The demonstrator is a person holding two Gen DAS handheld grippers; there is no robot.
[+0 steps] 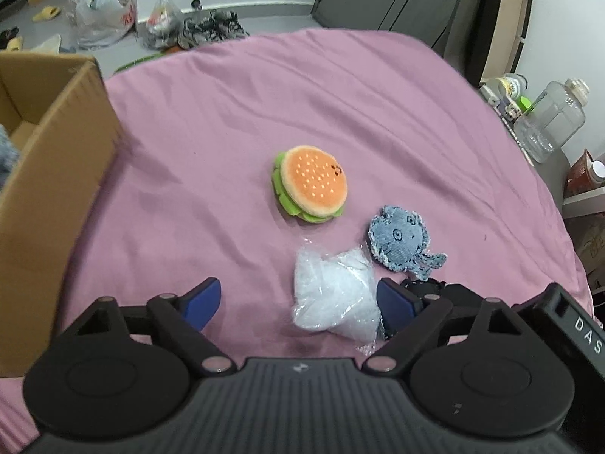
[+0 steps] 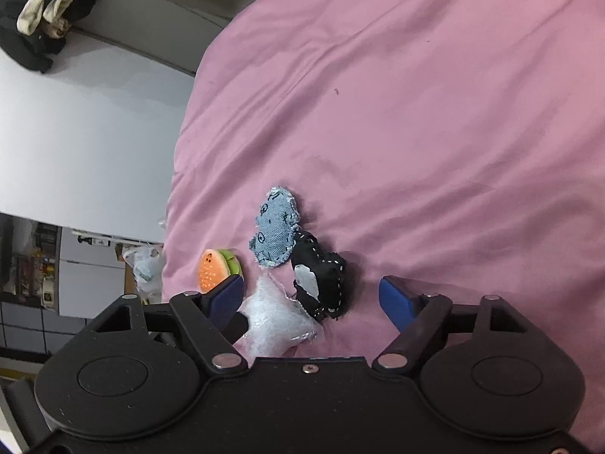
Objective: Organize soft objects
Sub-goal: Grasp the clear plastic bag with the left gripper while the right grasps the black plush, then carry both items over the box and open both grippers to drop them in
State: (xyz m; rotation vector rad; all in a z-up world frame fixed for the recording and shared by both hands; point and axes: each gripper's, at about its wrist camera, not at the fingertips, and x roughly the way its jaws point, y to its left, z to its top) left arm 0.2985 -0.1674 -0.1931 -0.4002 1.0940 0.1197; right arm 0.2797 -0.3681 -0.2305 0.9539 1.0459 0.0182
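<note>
black plush (image 2: 321,280) (right view only)

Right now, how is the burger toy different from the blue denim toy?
The burger toy is orange with green edges and puffy; the blue denim toy is grey-blue, flatter and frayed at its edges. The burger toy is round; the denim toy has dangling legs. Both lie on the pink sheet, untouched.

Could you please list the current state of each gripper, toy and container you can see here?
left gripper: open, empty
right gripper: open, empty
burger plush: tilted on sheet
denim octopus: lying flat
plastic-wrapped stuffing: lying between left fingers
black fabric toy: lying flat
cardboard box: open
</note>
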